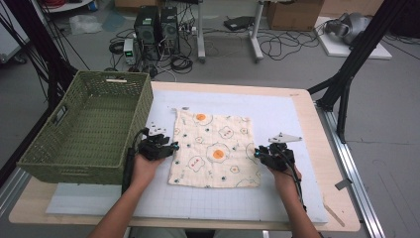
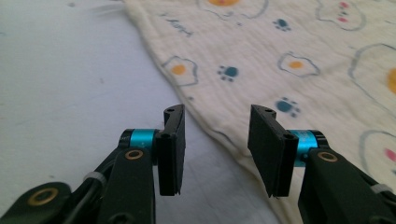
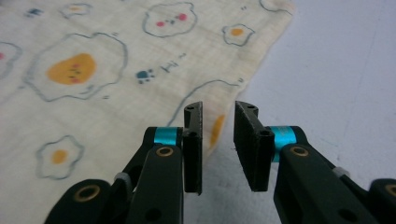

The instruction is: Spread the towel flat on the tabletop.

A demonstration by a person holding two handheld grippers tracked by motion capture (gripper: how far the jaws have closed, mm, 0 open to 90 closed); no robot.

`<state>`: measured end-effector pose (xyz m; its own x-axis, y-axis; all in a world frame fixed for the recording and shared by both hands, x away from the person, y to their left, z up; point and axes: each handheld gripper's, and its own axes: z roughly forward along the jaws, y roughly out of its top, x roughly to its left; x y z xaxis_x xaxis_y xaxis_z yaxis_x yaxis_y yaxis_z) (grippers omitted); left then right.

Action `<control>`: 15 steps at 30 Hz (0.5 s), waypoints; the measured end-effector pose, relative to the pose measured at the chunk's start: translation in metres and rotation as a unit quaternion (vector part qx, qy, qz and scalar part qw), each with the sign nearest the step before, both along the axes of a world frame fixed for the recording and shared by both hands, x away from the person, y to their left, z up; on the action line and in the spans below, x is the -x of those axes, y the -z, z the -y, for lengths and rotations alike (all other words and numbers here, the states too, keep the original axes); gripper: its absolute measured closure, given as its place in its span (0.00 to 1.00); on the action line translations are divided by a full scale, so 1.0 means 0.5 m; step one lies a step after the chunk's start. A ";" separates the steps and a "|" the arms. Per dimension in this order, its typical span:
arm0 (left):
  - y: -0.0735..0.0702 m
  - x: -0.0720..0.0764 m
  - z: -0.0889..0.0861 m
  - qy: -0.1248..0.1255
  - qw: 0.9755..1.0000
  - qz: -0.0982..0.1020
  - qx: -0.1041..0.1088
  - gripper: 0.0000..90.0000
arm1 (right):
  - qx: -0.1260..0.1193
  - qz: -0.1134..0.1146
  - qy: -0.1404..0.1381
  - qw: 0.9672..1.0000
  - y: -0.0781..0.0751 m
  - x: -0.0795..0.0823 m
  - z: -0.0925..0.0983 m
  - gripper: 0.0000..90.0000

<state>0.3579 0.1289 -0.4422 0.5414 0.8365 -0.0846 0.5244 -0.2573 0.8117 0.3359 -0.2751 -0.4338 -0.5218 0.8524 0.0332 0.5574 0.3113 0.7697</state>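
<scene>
We see two forearms coming in from the near edge of the table (image 1: pixel 317 163), one on each side of a single cream cloth (image 1: pixel 214 148) printed with fried eggs and paw marks. The cloth lies flat on the white mat (image 1: pixel 277 111), near the middle of the table, with one green woven basket (image 1: pixel 89 126) standing well to its left at the table's left end.

Our left hand (image 1: pixel 142 169) reaches forward with the wrist low, holding the left gripper (image 1: pixel 167 148) level just at the cloth's left edge. In the left gripper view its two black jaws stand apart with a clear gap; the cloth's hem runs on the mat under and beyond that gap, and neither pad presses on it.

Our right hand (image 1: pixel 283 178) mirrors this at the cloth's right edge, the right gripper (image 1: pixel 260 154) pointing inward toward the cloth. In the right gripper view its jaws are parted by a narrower gap, with the cloth's edge lying below and beyond them, not pinched.

We count two grippers, one cloth, one basket, one mat
</scene>
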 end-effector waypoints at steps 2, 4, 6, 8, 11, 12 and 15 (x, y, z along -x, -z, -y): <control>-0.003 0.016 0.006 0.019 1.000 0.013 0.001 0.66 | -0.008 0.001 -0.012 1.000 -0.010 0.016 0.001 0.78; -0.003 0.032 0.009 0.034 0.999 0.013 -0.002 0.69 | -0.008 0.003 -0.023 1.000 -0.014 0.034 -0.002 0.74; -0.001 0.044 0.008 0.040 0.999 0.014 -0.001 0.69 | -0.002 0.003 -0.035 0.999 -0.011 0.051 -0.004 0.69; 0.002 0.055 0.005 0.041 0.999 0.017 0.001 0.69 | 0.005 -0.006 -0.044 0.999 -0.002 0.065 -0.004 0.67; 0.011 0.070 -0.004 0.039 0.999 0.014 0.006 0.69 | 0.011 -0.020 -0.043 0.999 0.013 0.078 -0.002 0.67; 0.015 0.075 -0.007 0.038 0.999 0.011 0.010 0.69 | 0.012 -0.023 -0.043 0.999 0.014 0.080 -0.001 0.68; 0.013 0.088 -0.010 0.045 0.999 0.009 0.013 0.70 | 0.015 -0.035 -0.039 0.999 0.022 0.081 -0.003 0.71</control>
<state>0.3140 0.1341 -0.4489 0.6161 0.7820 -0.0945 0.4845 -0.2816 0.8282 0.2954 -0.2736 -0.4448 -0.5832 0.8110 0.0470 0.5830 0.3775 0.7194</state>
